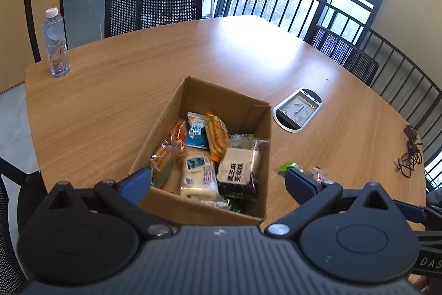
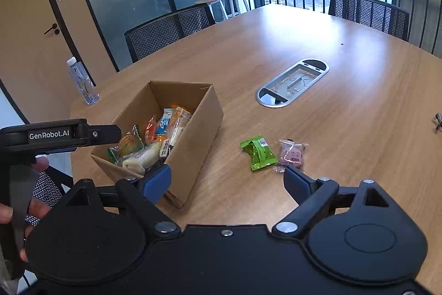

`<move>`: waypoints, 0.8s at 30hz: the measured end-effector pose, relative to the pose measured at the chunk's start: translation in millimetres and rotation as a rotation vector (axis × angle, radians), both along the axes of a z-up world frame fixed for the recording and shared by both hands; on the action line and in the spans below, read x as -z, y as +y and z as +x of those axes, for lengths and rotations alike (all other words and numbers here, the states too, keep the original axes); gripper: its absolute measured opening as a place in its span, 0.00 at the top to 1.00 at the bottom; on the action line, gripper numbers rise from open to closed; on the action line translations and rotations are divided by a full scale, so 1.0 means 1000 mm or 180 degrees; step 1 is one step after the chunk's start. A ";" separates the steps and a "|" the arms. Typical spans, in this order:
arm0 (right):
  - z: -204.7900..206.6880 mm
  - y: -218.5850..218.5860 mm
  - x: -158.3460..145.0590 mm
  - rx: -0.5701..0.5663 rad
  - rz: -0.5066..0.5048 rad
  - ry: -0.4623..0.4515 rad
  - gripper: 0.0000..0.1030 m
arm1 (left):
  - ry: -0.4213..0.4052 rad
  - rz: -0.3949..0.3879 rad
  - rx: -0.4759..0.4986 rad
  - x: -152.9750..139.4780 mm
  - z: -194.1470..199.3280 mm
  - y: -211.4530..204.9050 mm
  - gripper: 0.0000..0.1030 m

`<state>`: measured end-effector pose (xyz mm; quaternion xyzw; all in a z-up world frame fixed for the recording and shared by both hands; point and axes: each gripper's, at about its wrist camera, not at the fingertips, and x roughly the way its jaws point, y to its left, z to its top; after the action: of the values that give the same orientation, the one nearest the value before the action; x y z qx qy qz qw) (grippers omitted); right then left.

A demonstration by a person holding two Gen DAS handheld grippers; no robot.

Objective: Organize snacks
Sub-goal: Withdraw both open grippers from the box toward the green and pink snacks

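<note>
Both tongs stand apart, gripping nothing: left tongs (image 1: 218, 180) hang over the snack-filled cardboard box (image 1: 250, 112); green packet (image 2: 258, 153) and pink packet (image 2: 291, 155) lie on the surface (image 2: 345, 107) just ahead of right tongs (image 2: 228, 180)

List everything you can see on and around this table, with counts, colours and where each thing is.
Brown cardboard box: one, open, table's near left, holding assorted snack packets.
Green snack packet: one, on table right of box.
Pink snack packet: one, beside the green one.
Clear plastic water bottle: one, white cap, far left table corner.
Silver oval cable tray: one, table centre.
Black mesh chairs: several, around table.
Left gripper: open, above box.
Right gripper: open, empty.
</note>
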<state>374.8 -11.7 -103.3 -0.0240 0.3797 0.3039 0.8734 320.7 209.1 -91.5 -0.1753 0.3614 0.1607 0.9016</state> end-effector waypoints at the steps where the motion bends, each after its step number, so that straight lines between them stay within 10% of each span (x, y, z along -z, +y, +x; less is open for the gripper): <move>1: -0.002 -0.003 0.000 0.0006 -0.0002 -0.0008 0.13 | -0.0003 -0.0003 0.0005 0.001 -0.001 -0.002 0.00; 24: -0.013 -0.052 -0.001 0.0344 -0.0111 -0.0161 0.00 | 0.0042 -0.0081 0.0334 0.003 0.006 -0.050 0.00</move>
<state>362.0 -64.1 -102.0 -0.0263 0.3634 0.2489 0.8974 326.2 159.3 -94.5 -0.1665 0.3782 0.1097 0.9040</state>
